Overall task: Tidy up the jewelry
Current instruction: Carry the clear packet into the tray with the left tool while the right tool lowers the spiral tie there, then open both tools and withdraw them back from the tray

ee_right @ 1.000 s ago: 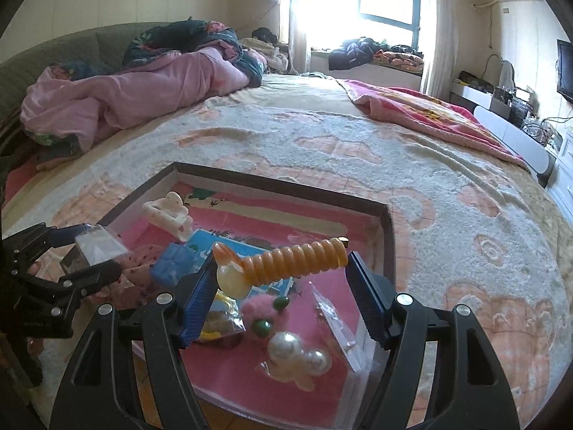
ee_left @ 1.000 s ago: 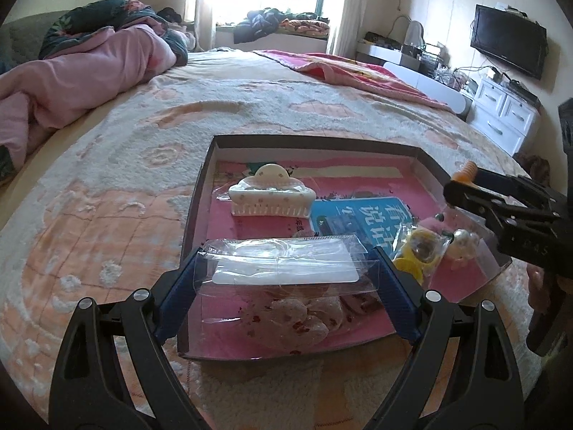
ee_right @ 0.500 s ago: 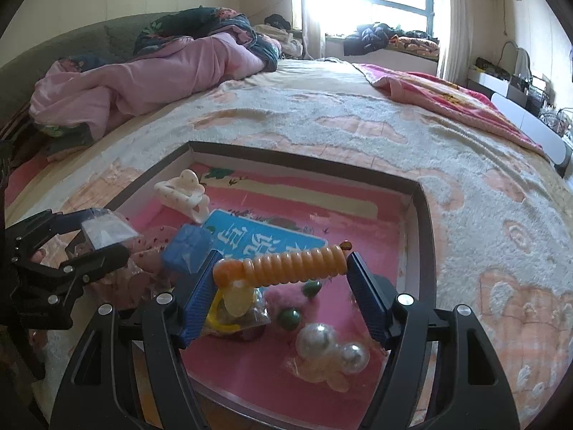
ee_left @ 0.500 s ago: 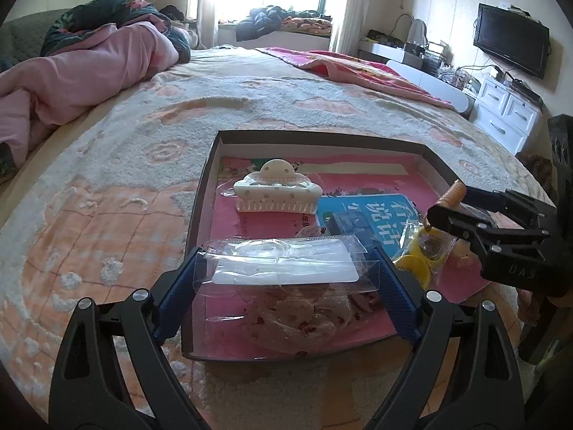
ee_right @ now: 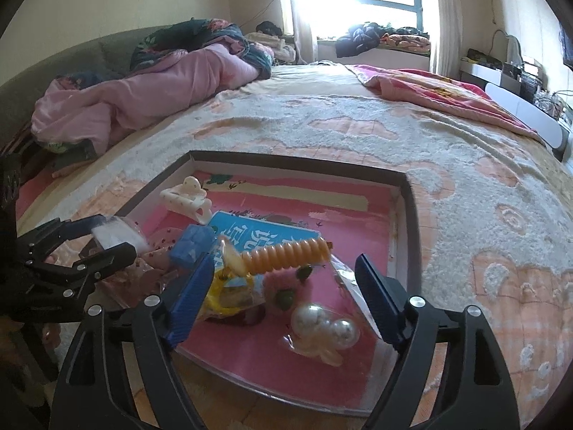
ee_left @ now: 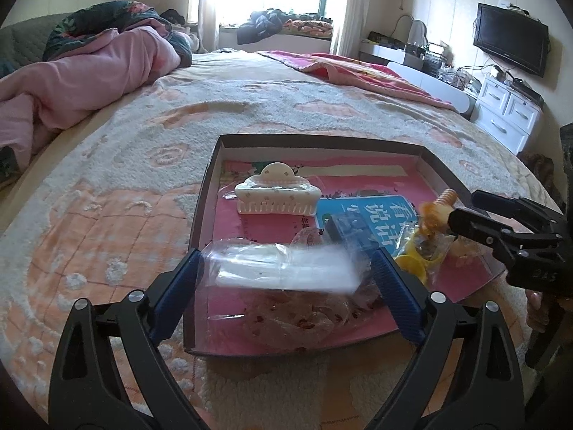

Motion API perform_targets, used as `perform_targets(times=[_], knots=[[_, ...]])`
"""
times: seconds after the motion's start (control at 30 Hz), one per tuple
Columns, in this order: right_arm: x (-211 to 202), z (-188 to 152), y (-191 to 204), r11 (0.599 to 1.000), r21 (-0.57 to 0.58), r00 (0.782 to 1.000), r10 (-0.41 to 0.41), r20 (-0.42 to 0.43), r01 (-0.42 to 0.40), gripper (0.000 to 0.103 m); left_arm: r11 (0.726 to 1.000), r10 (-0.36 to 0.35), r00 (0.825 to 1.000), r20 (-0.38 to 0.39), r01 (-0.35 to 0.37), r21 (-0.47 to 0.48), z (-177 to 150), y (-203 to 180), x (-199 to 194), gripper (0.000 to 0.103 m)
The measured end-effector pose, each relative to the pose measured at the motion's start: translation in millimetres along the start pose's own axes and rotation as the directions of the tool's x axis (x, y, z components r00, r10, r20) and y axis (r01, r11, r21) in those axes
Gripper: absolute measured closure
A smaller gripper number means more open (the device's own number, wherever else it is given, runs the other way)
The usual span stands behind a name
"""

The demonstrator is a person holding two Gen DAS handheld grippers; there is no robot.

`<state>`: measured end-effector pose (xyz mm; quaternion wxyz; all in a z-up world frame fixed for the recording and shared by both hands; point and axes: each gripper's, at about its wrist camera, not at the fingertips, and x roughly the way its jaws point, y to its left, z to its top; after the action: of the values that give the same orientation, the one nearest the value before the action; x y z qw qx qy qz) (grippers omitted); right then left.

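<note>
The orange ribbed hair coil [ee_right: 286, 256] lies across the items in the shallow tray [ee_right: 408, 215] on the bed [ee_right: 358, 122], its pale end touching the left pad of the right hand-held gripper [ee_right: 283, 283], whose jaws have just been opening and stand spread, the right pad clear of the coil. The left hand-held gripper [ee_left: 286, 272] pinches a clear plastic bag [ee_left: 283, 268] above the tray's near edge. A white hair claw [ee_left: 277, 193] sits toward the tray's far left corner, and pearl beads [ee_right: 324, 324] lie near its near right corner.
</note>
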<state>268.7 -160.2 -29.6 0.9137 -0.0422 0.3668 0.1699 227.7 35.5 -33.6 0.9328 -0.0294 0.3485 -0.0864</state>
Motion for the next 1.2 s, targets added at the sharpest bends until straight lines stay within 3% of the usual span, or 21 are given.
perform_targets(times=[0.63, 1.2], knots=[[-49.1, -11.0, -9.8, 0.996, 0.068, 0.996, -0.056, 0.074, 0.051, 0.017, 1.000, 0.004, 0.997, 0.080, -0.005, 0.007, 4.3, -9.3, -39.4, 0.012], [-102.4, -28.8, 11.1, 0.996, 0.034, 0.985, -0.082, 0.151, 0.078, 0.011, 0.998, 0.057, 0.986, 0.158, -0.054, -0.021, -5.4, -4.5, -94.0, 0.012]])
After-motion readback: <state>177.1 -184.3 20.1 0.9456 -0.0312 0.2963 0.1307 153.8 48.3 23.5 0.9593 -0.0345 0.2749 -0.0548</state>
